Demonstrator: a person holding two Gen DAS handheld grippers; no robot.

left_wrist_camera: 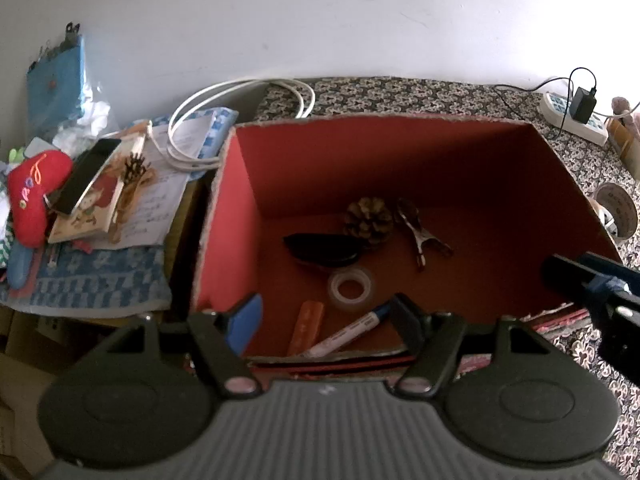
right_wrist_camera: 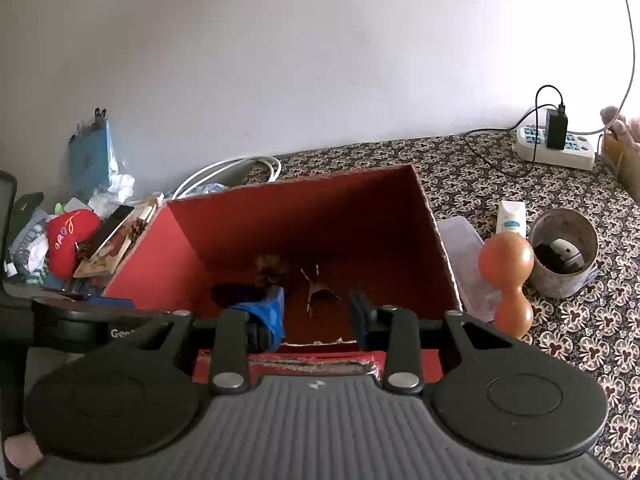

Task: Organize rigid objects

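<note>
My left gripper (left_wrist_camera: 326, 322) has its fingers spread wide with nothing between them, hanging over the near edge of the red cardboard box (left_wrist_camera: 240, 200); my right gripper (right_wrist_camera: 318, 312) has its fingers set at a narrower gap, also empty, poised over the same box's near wall (right_wrist_camera: 320, 356). Looking down through the left wrist camera I see the box floor holds a pine cone (left_wrist_camera: 368, 220), a black oval case (left_wrist_camera: 320, 249) lying just beside it, a metal clip (left_wrist_camera: 420, 232) to the right, a roll of clear tape (left_wrist_camera: 351, 286), an orange bar (left_wrist_camera: 307, 330) and a white marker with a blue cap (left_wrist_camera: 348, 334) nearest me, the marker leaning across beside the orange bar. To the left of the box sits a heap of clutter: a red plush stocking (left_wrist_camera: 34, 196), a dark phone (left_wrist_camera: 86, 176) resting on a picture book (left_wrist_camera: 94, 208), and a coiled white cable (left_wrist_camera: 224, 120). From the right wrist camera I see, right of the box, an orange dumbbell-shaped object (right_wrist_camera: 508, 284) standing on the patterned tablecloth (right_wrist_camera: 580, 340), a grey tin can (right_wrist_camera: 564, 252) just beyond it, and a white power strip (right_wrist_camera: 556, 148) near the wall.
</note>
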